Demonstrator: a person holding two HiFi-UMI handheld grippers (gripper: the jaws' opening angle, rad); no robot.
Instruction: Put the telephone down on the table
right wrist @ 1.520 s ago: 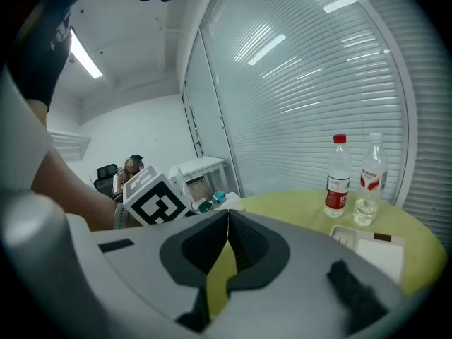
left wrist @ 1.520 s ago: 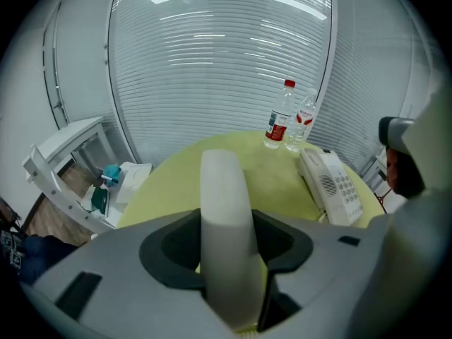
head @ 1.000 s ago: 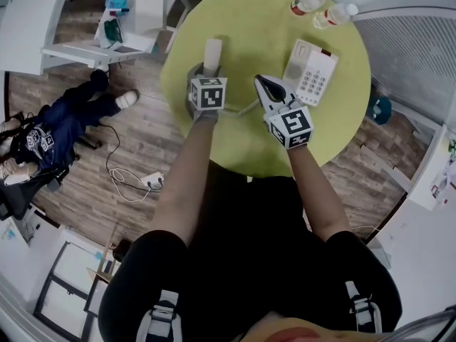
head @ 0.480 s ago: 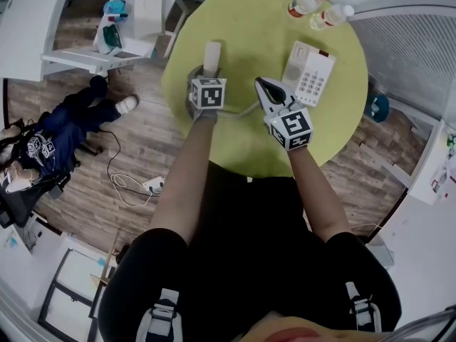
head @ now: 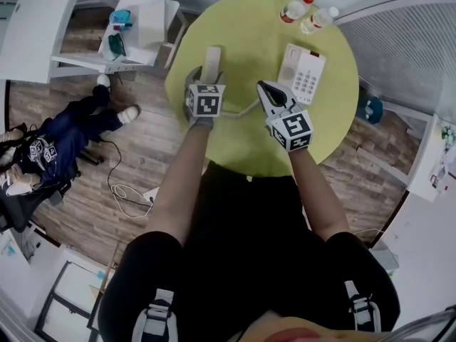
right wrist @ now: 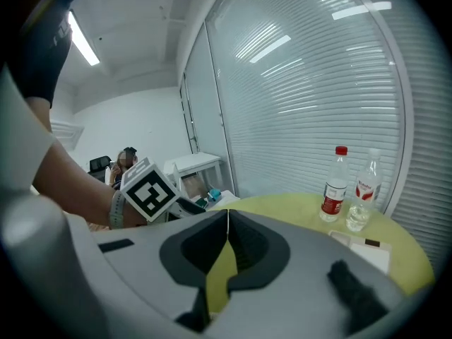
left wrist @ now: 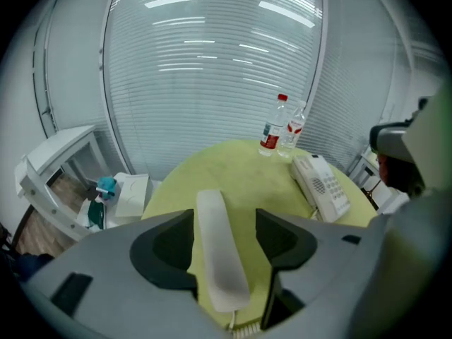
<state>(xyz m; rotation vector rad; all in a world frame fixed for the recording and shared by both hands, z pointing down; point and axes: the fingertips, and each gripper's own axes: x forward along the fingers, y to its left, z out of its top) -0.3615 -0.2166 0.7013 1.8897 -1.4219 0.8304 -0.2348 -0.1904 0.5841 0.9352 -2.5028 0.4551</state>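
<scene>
My left tongs [left wrist: 224,224] just opened wide; handset [head: 211,61] lies untouched between them on the yellow worktop [head: 249,27], upper centre of head view, left of the phone base [head: 302,73]. Right tongs [right wrist: 227,217] closed, empty.

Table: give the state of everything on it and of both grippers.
Handset: lying on table, off base.
Base: cradle empty.
Red-cap bottle: upright, capped.
Other bottle: upright, capped.
Left gripper: open, jaws just opened, handset between them untouched.
Right gripper: shut, empty.
</scene>
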